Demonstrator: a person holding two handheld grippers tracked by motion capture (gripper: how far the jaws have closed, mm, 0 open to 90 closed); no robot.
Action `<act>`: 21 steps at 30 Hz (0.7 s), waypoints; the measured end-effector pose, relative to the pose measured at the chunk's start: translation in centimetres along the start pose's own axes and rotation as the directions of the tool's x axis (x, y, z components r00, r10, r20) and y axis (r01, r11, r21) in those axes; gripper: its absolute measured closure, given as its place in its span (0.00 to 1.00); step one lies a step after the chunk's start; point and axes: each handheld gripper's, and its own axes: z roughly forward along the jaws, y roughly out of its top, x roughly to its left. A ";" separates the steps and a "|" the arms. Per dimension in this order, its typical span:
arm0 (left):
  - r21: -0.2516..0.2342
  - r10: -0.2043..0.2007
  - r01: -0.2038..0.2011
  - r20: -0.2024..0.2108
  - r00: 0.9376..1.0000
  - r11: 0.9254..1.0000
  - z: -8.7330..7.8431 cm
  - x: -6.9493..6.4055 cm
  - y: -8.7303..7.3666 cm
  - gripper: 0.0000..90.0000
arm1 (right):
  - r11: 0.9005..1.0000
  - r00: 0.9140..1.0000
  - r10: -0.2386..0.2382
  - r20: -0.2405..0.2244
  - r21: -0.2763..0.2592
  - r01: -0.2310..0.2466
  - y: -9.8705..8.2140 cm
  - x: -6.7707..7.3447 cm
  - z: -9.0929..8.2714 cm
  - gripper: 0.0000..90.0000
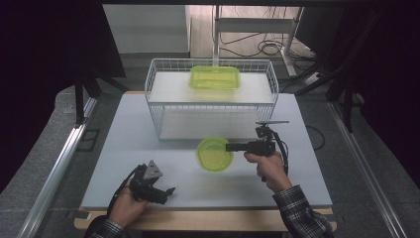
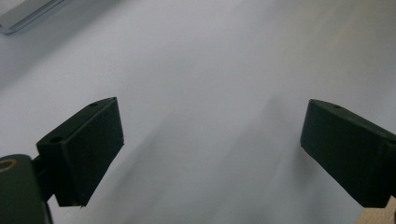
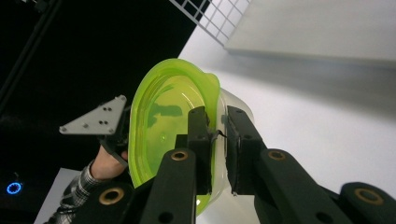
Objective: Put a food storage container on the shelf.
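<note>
Pinching the green bowl's [image 3: 163,130] rim, right gripper [image 3: 217,140] fingers clenched — left gripper [image 2: 210,144] fingers spread, empty.

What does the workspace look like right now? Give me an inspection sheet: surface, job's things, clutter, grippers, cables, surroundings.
Surface: pale grey tabletop, bare in front of the left gripper.
Job's things: round green container near the table's middle; rectangular green container on the top shelf of the white wire basket at the table's far side.
Clutter: nothing seen.
Grippers: left gripper open over bare table; right gripper shut on the round container's rim.
Cables: one trails from each gripper; more lie on the floor behind the table.
Surroundings: metal rails either side, dark curtains beyond.
</note>
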 end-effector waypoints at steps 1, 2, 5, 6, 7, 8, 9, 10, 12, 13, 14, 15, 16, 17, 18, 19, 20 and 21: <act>0.000 0.000 0.000 0.000 1.000 1.000 0.0 0.0 0.0 0.07 | 1.000 1.000 -0.002 -0.002 -0.003 0.002 0.2 0.1 -0.2 0.90; -0.001 0.000 0.000 0.000 1.000 1.000 0.0 0.0 0.0 0.07 | 1.000 1.000 -0.002 -0.006 -0.009 0.002 0.4 0.3 -0.3 0.90; -0.001 0.001 -0.001 -0.004 1.000 1.000 0.0 0.0 0.0 0.06 | 1.000 1.000 -0.007 -0.008 -0.023 0.007 1.0 0.7 -0.8 0.90; -0.002 0.000 0.000 -0.005 1.000 1.000 0.0 0.0 0.0 0.06 | 1.000 1.000 -0.011 -0.012 -0.029 0.010 1.2 0.9 -1.0 0.90; -0.002 -0.001 0.001 -0.005 1.000 1.000 0.0 0.1 0.0 0.06 | 0.999 1.000 -0.014 -0.012 -0.030 0.014 1.4 1.0 -1.2 0.90; -0.005 -0.002 0.002 -0.006 1.000 1.000 0.0 0.1 0.0 0.06 | 0.999 1.000 -0.017 -0.014 -0.035 0.016 1.5 1.2 -1.3 0.90; -0.006 -0.002 0.002 -0.006 1.000 1.000 0.0 0.1 0.0 0.05 | 0.999 1.000 -0.027 -0.010 -0.042 0.027 1.8 1.4 -1.6 0.90; -0.008 -0.002 0.002 -0.007 1.000 1.000 -0.1 0.1 0.0 0.05 | 0.999 1.000 -0.027 -0.010 -0.046 0.027 2.0 1.6 -1.7 0.90; -0.010 0.001 -0.002 -0.009 1.000 1.000 -0.1 0.1 0.0 0.05 | 0.998 0.999 -0.032 -0.014 -0.060 0.031 2.4 1.9 -2.1 0.90; -0.009 0.003 -0.003 -0.010 1.000 1.000 -0.1 0.1 0.0 0.05 | 0.997 0.999 -0.032 -0.014 -0.065 0.031 2.6 2.1 -2.3 0.90; -0.010 0.003 -0.004 -0.012 1.000 1.000 -0.1 0.1 0.0 0.05 | 0.997 0.999 -0.033 -0.014 -0.067 0.032 2.7 2.2 -2.4 0.90; -0.010 0.005 -0.005 -0.013 1.000 1.000 -0.1 0.2 0.0 0.05 | 0.997 0.999 -0.035 -0.015 -0.075 0.034 3.1 2.4 -2.6 0.90; -0.012 0.004 -0.005 -0.015 1.000 1.000 -0.1 0.2 0.0 0.05 | 0.996 0.999 -0.036 -0.016 -0.079 0.035 3.2 2.6 -2.8 0.90; -0.015 0.004 -0.004 -0.015 1.000 1.000 -0.1 0.2 0.0 0.05 | 0.996 0.999 -0.037 -0.016 -0.085 0.035 3.4 2.7 -3.0 0.90; -0.016 0.003 -0.003 -0.016 1.000 1.000 -0.1 0.2 0.0 0.04 | 0.995 0.999 -0.038 -0.016 -0.092 0.036 3.7 2.9 -3.2 0.90; -0.019 0.000 -0.001 -0.015 1.000 1.000 -0.1 0.2 0.0 0.04 | 0.995 0.999 -0.036 -0.018 -0.098 0.034 3.9 3.0 -3.4 0.90; -0.021 0.000 0.000 -0.014 1.000 1.000 -0.1 0.2 0.0 0.04 | 0.994 0.999 -0.037 -0.018 -0.103 0.034 4.2 3.1 -3.6 0.90; -0.022 -0.001 0.001 -0.013 1.000 1.000 -0.1 0.2 0.0 0.04 | 0.993 0.999 -0.039 -0.017 -0.108 0.037 4.3 3.2 -3.8 0.90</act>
